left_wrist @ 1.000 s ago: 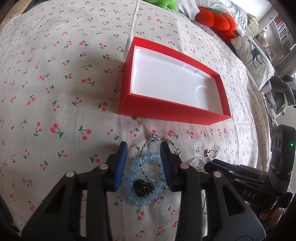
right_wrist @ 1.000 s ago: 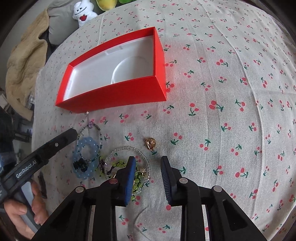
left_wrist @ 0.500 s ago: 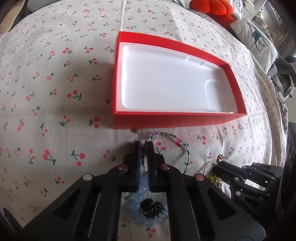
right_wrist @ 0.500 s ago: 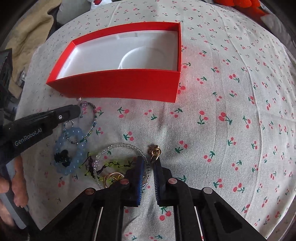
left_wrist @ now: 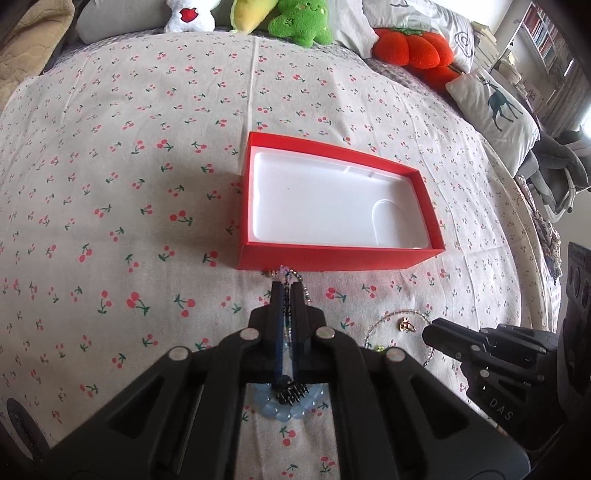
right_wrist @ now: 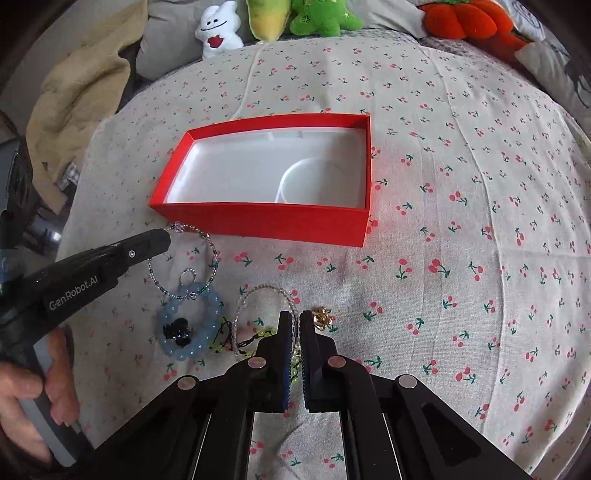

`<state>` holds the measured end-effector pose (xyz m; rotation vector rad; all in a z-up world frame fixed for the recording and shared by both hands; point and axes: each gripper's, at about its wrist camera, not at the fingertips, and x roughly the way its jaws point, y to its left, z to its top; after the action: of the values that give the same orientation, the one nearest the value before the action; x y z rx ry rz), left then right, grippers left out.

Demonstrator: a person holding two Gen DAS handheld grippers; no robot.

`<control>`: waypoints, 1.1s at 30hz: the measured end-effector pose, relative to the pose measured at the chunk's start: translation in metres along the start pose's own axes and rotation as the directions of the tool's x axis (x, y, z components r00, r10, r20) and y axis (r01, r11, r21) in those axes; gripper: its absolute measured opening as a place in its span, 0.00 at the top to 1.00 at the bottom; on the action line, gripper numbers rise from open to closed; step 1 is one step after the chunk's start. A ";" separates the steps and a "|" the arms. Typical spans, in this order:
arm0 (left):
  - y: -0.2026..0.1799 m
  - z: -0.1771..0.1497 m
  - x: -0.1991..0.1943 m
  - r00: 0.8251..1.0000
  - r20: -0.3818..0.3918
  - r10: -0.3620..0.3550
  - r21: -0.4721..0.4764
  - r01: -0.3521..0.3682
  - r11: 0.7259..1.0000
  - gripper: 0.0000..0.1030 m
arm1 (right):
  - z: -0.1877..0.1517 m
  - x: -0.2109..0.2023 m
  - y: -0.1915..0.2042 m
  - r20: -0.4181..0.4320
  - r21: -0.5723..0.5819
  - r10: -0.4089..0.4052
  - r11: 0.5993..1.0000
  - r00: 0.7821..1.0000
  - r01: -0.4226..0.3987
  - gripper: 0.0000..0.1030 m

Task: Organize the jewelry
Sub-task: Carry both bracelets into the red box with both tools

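Note:
An open red box [left_wrist: 332, 258] with a white lining [right_wrist: 266, 173] sits on the cherry-print cloth. My left gripper [left_wrist: 287, 288] is shut on a thin beaded bracelet [right_wrist: 184, 258] just in front of the box's near wall. A light blue bead bracelet [right_wrist: 190, 325] with a small black claw clip [right_wrist: 177, 330] lies below it. My right gripper [right_wrist: 294, 317] is shut on a clear beaded bracelet [right_wrist: 266, 291]. A small gold piece [right_wrist: 322, 318] lies just right of its tips. A yellow-green bead strand [right_wrist: 258, 336] lies under the clear bracelet.
Plush toys [left_wrist: 295, 22] and pillows [left_wrist: 495, 103] line the far edge of the bed. A beige blanket [right_wrist: 70, 96] lies at the far left. The cherry cloth [right_wrist: 480, 258] stretches to the right of the box.
Both grippers went from open to shut, each closing on a bracelet. Both views have pulled back and up from the cloth, so the box looks farther away.

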<state>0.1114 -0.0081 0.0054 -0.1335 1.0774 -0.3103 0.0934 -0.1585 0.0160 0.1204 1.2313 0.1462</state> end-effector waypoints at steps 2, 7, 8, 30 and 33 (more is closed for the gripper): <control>-0.001 0.000 -0.009 1.000 0.023 -0.002 0.007 0.002 1.000 0.96 | -0.002 -0.011 -0.002 0.022 -0.001 0.009 1.000 1.000 -0.009 0.96; -0.005 0.007 -0.027 0.997 0.074 -0.025 0.001 0.025 1.000 0.96 | -0.003 -0.026 -0.004 0.089 0.005 0.033 0.999 0.995 -0.034 0.96; -0.006 0.009 -0.030 0.996 0.084 -0.032 -0.002 0.032 0.999 0.96 | -0.002 -0.029 -0.005 0.100 0.013 0.037 0.999 0.994 -0.039 0.96; 0.001 0.043 0.017 0.969 0.216 -0.120 -0.135 0.151 0.979 0.96 | 0.064 -0.034 -0.015 0.258 0.134 0.057 0.986 0.965 -0.094 0.96; 0.007 0.042 0.018 0.972 0.217 -0.095 -0.144 0.128 0.981 0.96 | 0.068 -0.029 -0.009 0.262 0.115 0.092 0.985 0.961 -0.125 0.96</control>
<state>0.1574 -0.0084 0.0084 -0.3622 0.8863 -0.3053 0.1487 -0.1734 0.0636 0.3120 0.9751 0.1409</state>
